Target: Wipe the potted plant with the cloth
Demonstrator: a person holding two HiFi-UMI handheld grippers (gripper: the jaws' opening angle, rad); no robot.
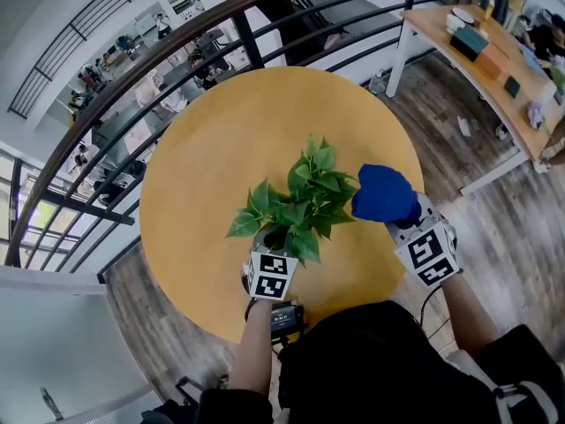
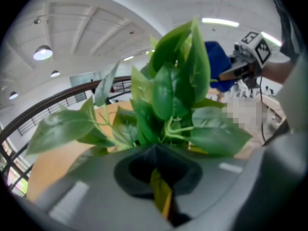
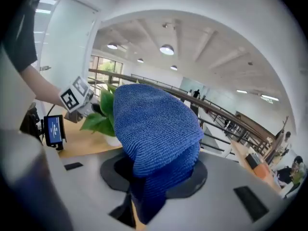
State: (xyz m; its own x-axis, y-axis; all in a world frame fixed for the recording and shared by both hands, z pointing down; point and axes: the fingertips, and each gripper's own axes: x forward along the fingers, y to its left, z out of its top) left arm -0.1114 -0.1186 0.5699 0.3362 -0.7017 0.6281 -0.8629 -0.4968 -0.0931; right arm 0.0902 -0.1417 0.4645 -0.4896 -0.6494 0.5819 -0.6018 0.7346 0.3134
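Steadies the plant (image 1: 305,197) near the middle of the table (image 1: 194,175) with the left gripper (image 1: 267,268), seemingly closed at its base, holds the right gripper (image 1: 399,222), clamped on the bunched cloth (image 1: 384,194), against the right-hand leaves, and next needs a gentle stroke along them.

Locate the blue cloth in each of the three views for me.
Head view: blue cloth right of centre, held in the right gripper, beside the potted plant.
Left gripper view: blue cloth upper right, behind the leaves.
Right gripper view: blue cloth centre, filling the foreground.
Shared landmark: the potted plant.
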